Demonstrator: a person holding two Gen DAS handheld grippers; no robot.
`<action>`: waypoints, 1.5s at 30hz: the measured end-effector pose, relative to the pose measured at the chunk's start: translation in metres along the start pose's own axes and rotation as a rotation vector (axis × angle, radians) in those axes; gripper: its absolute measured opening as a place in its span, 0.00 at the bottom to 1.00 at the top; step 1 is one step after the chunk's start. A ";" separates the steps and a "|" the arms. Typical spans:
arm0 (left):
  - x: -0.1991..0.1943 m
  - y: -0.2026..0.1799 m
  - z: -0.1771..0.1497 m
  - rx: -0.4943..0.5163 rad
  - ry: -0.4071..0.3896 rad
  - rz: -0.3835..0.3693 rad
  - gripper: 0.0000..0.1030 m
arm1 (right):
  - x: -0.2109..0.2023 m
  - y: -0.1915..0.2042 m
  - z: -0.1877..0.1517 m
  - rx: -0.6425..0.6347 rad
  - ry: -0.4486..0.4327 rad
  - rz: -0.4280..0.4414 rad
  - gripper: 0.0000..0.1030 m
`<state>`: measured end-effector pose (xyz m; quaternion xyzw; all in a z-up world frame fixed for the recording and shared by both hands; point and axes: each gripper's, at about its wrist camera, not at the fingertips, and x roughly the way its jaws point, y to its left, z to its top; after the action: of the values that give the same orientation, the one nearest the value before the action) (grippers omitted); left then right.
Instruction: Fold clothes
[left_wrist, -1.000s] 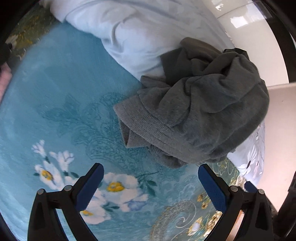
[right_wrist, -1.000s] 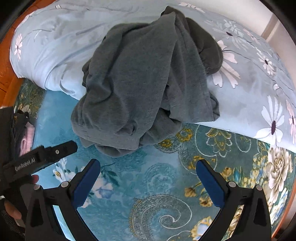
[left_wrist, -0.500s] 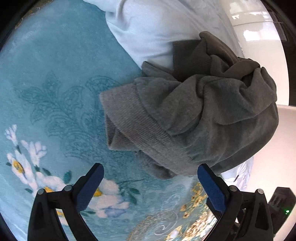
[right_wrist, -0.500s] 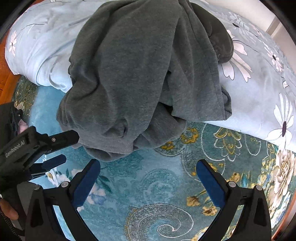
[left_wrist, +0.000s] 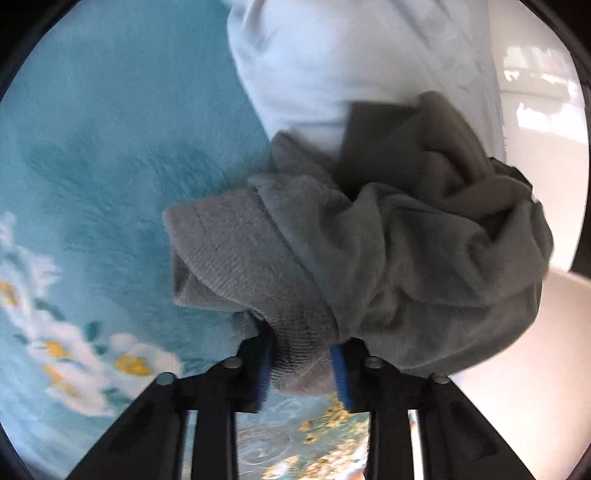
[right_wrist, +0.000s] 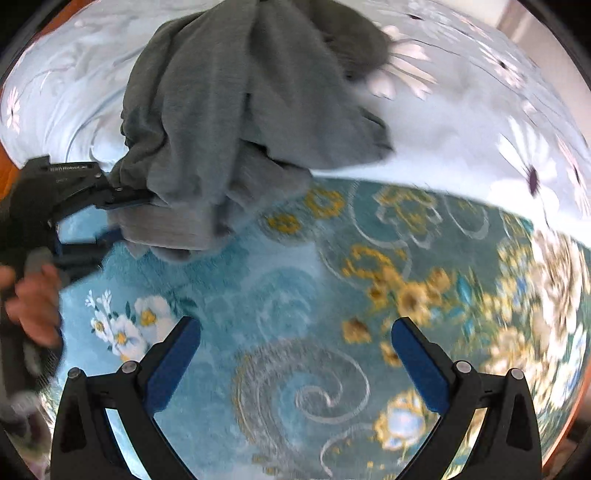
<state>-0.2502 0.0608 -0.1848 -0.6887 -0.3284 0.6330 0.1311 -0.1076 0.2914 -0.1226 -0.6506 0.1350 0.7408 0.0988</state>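
Closest to the left wrist camera, the left gripper (left_wrist: 301, 363) has its jaws pressed together on the ribbed hem of a grey sweatshirt (left_wrist: 388, 251); the knitted band sits between the two blue pads (left_wrist: 338, 371) and bulges out above them. From there the sweatshirt rises in a crumpled heap, with one part lying on the teal floral bedspread (left_wrist: 103, 155) and the rest resting against a pale blue duvet (left_wrist: 332, 62) behind it. This view is a little blurred.

In the right wrist view, the right gripper (right_wrist: 295, 354) hangs over the bedspread (right_wrist: 258, 302) with its jaws wide apart and nothing between them. It is well apart from the garment. Further on, at the left edge, a hand (right_wrist: 33, 295) holds the left gripper (right_wrist: 122, 206), which bites the lower edge of the sweatshirt (right_wrist: 240, 92). The cloth drapes upward over the duvet (right_wrist: 461, 122), which is printed with white daisies. Beyond the duvet, at the far left, a strip of orange-brown wood (right_wrist: 7, 173) is visible.
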 end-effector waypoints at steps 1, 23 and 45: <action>-0.009 -0.005 0.000 0.014 -0.003 -0.004 0.13 | -0.005 -0.004 -0.007 0.015 0.002 0.001 1.00; -0.296 -0.125 -0.264 0.815 -0.242 -0.229 0.07 | -0.156 -0.056 -0.218 0.362 -0.168 0.250 1.00; -0.401 -0.297 -0.487 1.122 -0.129 -0.829 0.07 | -0.303 -0.390 -0.377 0.759 -0.613 0.062 1.00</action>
<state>0.1384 0.1504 0.3876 -0.2959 -0.1948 0.6443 0.6777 0.4120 0.5449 0.1057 -0.3165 0.3795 0.7993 0.3419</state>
